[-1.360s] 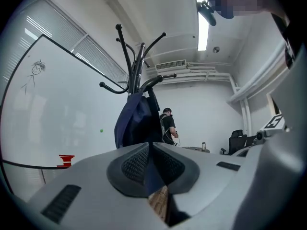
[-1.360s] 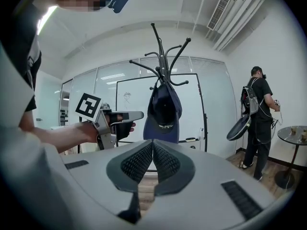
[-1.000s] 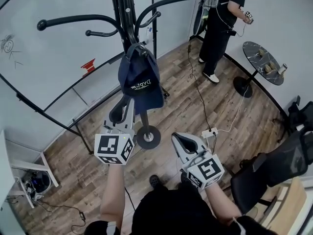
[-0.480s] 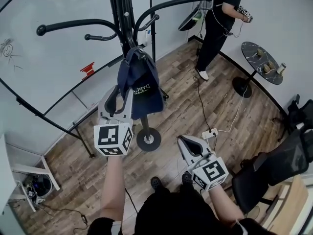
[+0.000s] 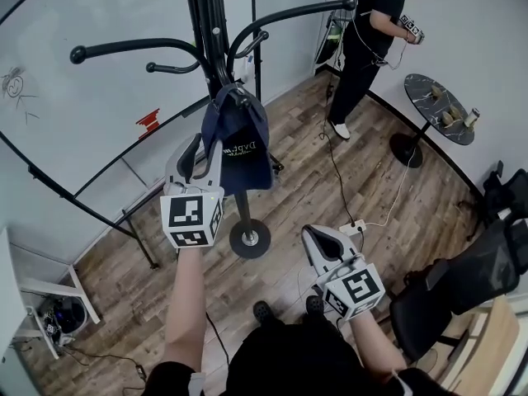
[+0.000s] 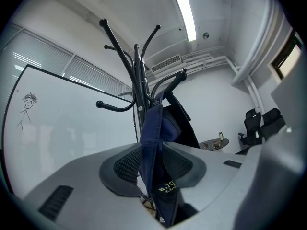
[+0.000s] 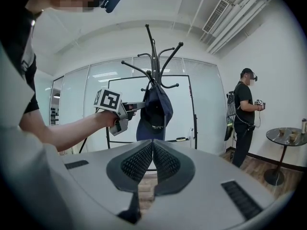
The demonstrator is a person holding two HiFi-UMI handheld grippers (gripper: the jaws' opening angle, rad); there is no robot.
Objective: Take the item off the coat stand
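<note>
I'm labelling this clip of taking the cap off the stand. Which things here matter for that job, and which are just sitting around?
Job in hand:
navy cap, hanging on the stand
coat stand

Just lying about:
round table
office chair
power strip on the floor
whiteboard

Black coat stand (image 5: 216,23) on wooden floor (image 5: 289,139), navy cap (image 5: 237,143) on it.

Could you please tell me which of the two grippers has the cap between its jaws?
The left gripper: its jaws, just opened wide then closed slightly, straddle the navy cap; the right gripper has them together, empty.
</note>
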